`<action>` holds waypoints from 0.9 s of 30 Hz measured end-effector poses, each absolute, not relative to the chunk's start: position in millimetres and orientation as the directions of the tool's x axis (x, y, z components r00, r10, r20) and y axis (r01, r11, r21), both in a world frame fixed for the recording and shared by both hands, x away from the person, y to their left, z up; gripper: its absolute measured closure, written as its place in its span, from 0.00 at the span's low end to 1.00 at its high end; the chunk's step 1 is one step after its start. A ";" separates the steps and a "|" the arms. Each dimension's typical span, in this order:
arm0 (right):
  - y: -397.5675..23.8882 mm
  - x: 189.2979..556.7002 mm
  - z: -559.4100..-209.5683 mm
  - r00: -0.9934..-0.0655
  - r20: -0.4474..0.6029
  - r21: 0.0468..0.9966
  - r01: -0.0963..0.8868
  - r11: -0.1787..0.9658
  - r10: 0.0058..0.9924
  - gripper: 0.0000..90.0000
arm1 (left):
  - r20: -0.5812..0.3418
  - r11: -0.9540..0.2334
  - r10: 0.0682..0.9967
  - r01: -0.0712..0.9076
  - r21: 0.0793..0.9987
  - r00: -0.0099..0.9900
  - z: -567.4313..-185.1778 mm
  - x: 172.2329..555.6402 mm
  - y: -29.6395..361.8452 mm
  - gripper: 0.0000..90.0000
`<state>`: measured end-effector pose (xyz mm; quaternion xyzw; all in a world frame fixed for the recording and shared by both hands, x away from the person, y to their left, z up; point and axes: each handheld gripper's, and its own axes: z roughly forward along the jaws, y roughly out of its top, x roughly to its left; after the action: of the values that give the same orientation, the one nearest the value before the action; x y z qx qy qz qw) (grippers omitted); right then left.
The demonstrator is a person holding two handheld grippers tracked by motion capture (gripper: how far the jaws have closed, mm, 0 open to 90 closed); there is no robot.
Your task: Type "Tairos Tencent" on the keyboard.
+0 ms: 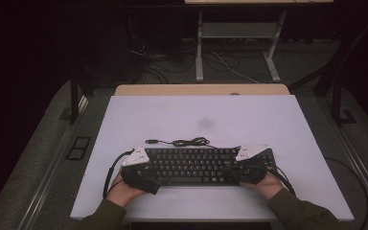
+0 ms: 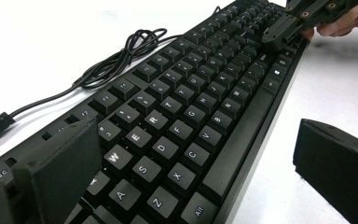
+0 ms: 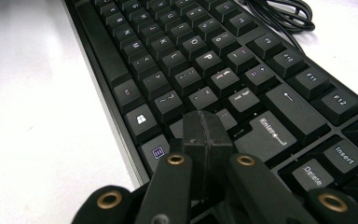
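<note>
High view: we see a black keyboard (image 1: 199, 165) lying flat near the front edge of the white table (image 1: 201, 120); its cable (image 1: 182, 142) is coiled on the table just behind it; the left gripper (image 1: 141, 170) sits at the keyboard's left end and the right gripper (image 1: 249, 165) over its right end, each in one of the person's hands.

Left gripper view: we find the jaws spread wide, straddling the keyboard's (image 2: 186, 121) left end; one jaw stands over the far-side keys near Esc, the other over the bare table (image 2: 326, 88) on the near side; we cannot tell whether the pads press the keyboard's edges; the cable (image 2: 116, 60) lies looped beyond the function row; the right gripper (image 2: 284, 28) shows at the far end, over the keys.

Right gripper view: we see the jaws clenched together, pad against pad, with nothing between them; their joined tip sits over the keys beside Enter on the keyboard (image 3: 205, 70); the cable (image 3: 284, 16) lies at the top.
</note>
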<state>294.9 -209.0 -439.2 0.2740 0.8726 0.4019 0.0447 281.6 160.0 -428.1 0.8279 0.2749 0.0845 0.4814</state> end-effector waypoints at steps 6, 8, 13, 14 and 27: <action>-209.5 295.6 -439.5 -0.847 0.146 0.727 0.442 0.526 0.511 0.99 | -0.127 -0.383 0.542 0.378 0.843 0.831 -428.1 284.2 157.8 0.02; -209.6 295.6 -439.5 -0.847 0.148 0.726 0.444 0.525 0.511 0.99 | -0.124 -0.389 0.543 0.380 0.839 0.831 -427.9 285.2 157.0 0.03; -209.9 296.2 -439.8 -0.846 0.155 0.726 0.447 0.522 0.510 0.99 | -0.120 -0.388 0.549 0.379 0.840 0.827 -428.5 287.9 154.0 0.06; -209.8 296.1 -439.7 -0.846 0.155 0.726 0.448 0.522 0.510 0.99 | -0.120 -0.388 0.549 0.379 0.840 0.827 -428.5 287.9 154.0 0.07; -210.0 296.8 -439.8 -0.845 0.163 0.723 0.454 0.521 0.509 0.99 | -0.085 -0.387 0.580 0.366 0.847 0.810 -426.4 294.1 145.9 0.26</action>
<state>296.8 -210.0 -439.8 0.2763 0.8714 0.4038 0.0343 294.1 145.9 -426.4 0.8249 0.2866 0.1132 0.4738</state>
